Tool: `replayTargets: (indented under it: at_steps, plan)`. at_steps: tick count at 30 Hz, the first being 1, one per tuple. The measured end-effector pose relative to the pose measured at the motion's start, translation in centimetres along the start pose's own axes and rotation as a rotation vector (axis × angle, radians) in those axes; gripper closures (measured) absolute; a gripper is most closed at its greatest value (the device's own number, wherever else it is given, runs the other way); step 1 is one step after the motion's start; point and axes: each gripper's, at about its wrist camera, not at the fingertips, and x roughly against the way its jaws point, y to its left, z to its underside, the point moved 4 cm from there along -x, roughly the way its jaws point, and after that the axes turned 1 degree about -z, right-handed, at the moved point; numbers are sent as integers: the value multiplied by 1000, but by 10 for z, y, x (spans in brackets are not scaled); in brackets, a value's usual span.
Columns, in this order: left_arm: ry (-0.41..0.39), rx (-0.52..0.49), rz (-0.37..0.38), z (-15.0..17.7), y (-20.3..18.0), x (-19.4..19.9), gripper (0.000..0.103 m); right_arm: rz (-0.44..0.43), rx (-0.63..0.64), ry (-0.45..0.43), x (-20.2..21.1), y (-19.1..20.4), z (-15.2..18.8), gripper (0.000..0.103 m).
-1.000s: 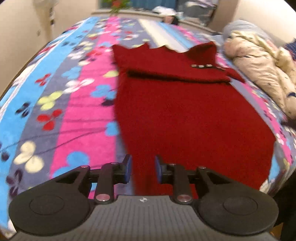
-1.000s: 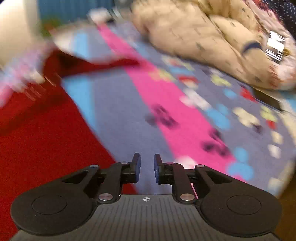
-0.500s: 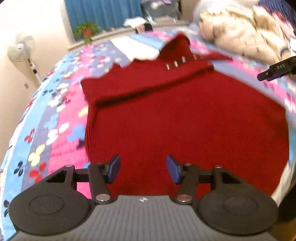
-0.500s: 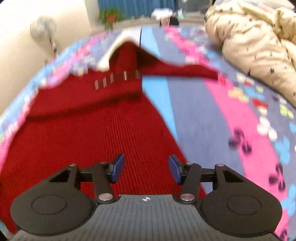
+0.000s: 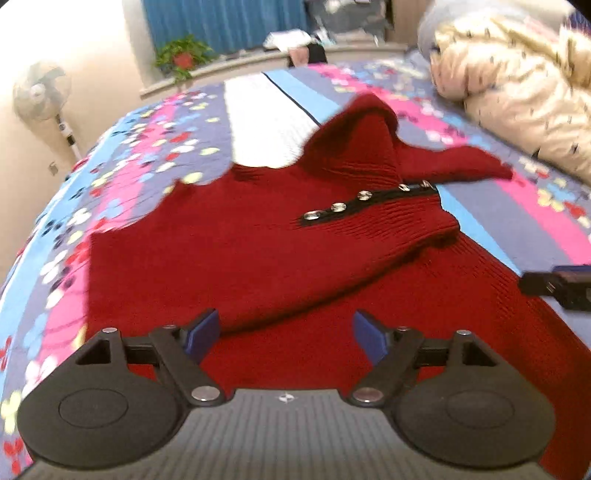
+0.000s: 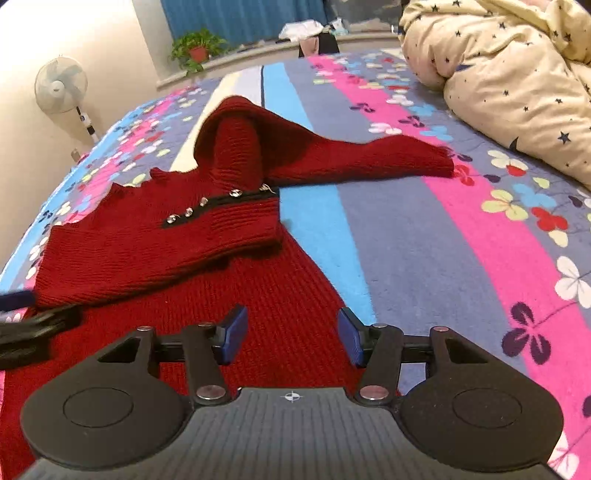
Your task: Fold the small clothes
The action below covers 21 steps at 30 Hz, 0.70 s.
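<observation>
Lying on the bed (image 6: 406,236), red sweater (image 6: 155,240) half-folded.

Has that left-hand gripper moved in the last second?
Yes. The left gripper swung toward the red sweater's button strip, which now sits ahead of it; its jaws have just been opening, nothing between them.

- A home bedroom: a bed with a floral striped bedspread (image 6: 424,236) and a star-print duvet (image 6: 517,85).
- Standing fan (image 6: 61,88), potted plant (image 6: 195,50), blue curtains (image 6: 240,18).
</observation>
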Motion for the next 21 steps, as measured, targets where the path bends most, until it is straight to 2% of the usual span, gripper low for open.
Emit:
replayTargets:
  at_steps: [4, 7, 9, 10, 11, 12, 14, 16, 19, 21]
  plan:
    - [25, -116, -8, -25, -39, -52, 19, -21, -83, 41, -7, -13, -1, 47]
    - [46, -183, -17, -32, -57, -82, 21, -26, -87, 45, -10, -18, -2, 47]
    - [54, -198, -14, -37, -59, -93, 45, -23, -95, 50, -13, -23, -2, 47]
    - [68, -189, 10, -39, -57, -98, 78, -19, -102, 56, -15, -25, -2, 47]
    - [77, -166, 43, -42, -54, -101, 85, -14, -110, 64, -18, -27, -1, 47]
    - [63, -150, 44, -45, -49, -99, 88, -10, -116, 71, -20, -29, -1, 47]
    - [-1, -145, 0, -52, -29, -89, 91, -5, -120, 82, -23, -29, 0, 47]
    - [-59, -115, -51, -60, 6, -77, 92, -6, -109, 87, -25, -26, 2, 47]
    - [-89, -9, -157, -65, 88, -62, 92, -14, -77, 92, -26, -18, 3, 47]
    - [-78, 82, -277, -58, 165, -55, 92, -14, -56, 98, -27, -12, 5, 47]
